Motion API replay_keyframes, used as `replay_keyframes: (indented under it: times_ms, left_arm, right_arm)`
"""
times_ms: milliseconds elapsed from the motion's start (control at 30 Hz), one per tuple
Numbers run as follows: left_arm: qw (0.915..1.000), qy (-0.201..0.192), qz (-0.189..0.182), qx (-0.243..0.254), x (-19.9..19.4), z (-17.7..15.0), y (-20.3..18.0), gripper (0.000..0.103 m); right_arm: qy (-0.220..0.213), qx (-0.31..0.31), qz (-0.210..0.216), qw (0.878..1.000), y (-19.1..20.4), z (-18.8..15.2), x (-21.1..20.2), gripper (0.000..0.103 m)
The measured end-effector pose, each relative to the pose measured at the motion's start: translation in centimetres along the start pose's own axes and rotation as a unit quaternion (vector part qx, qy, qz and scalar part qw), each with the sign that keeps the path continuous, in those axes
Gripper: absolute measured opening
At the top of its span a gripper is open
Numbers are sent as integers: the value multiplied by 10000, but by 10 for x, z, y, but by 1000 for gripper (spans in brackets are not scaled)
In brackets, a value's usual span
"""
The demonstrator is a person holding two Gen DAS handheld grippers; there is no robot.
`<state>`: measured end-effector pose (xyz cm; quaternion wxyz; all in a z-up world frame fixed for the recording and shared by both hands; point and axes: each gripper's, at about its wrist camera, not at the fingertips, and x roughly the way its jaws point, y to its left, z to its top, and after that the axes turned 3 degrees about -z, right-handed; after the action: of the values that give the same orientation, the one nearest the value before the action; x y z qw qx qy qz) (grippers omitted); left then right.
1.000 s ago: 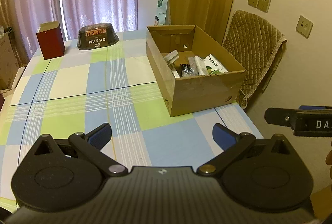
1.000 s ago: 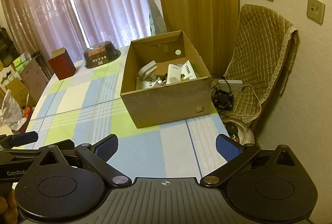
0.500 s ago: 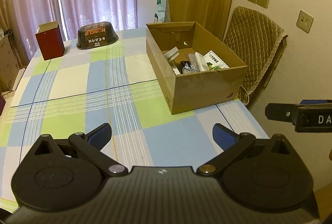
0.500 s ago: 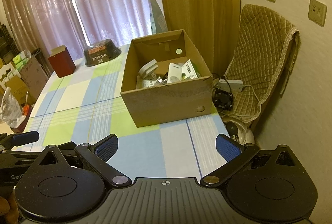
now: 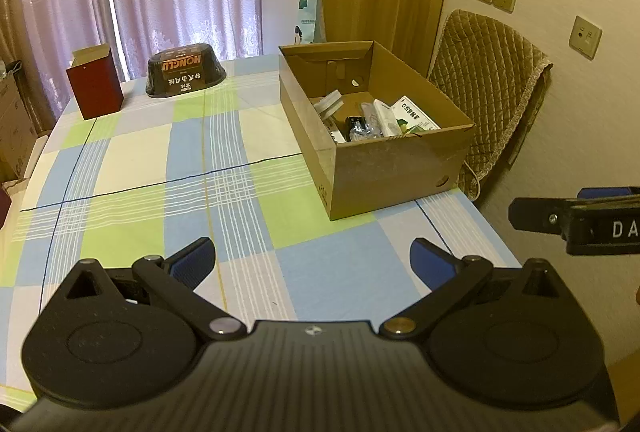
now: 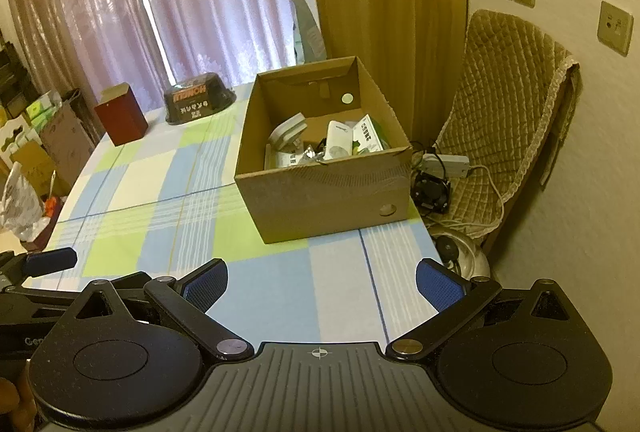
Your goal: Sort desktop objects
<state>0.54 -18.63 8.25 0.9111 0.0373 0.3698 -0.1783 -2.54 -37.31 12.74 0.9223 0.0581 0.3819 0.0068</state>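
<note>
From the left wrist, the left hand-held gripper (image 5: 312, 258) is seen spread and empty above the checked surface (image 5: 132, 152); the cardboard box (image 5: 384, 168), filled with small items, is set ahead to the right. From the right wrist, the right hand-held gripper (image 6: 322, 282) is likewise spread, with the box directly ahead.

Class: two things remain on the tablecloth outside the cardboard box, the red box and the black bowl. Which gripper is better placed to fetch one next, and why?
Probably the left gripper. The red box and black bowl stand at the far left of the table, on its side, while the right gripper faces the cardboard box. Both grippers are open and empty.
</note>
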Motion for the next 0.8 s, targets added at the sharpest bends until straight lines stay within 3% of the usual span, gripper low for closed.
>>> replay_keyframes:
  times_ms: [800]
  left_arm:
    - [10000, -41, -64, 58, -4, -1, -4, 102]
  right_arm:
    - [-118, -272, -227, 9993, 4, -6, -13, 103]
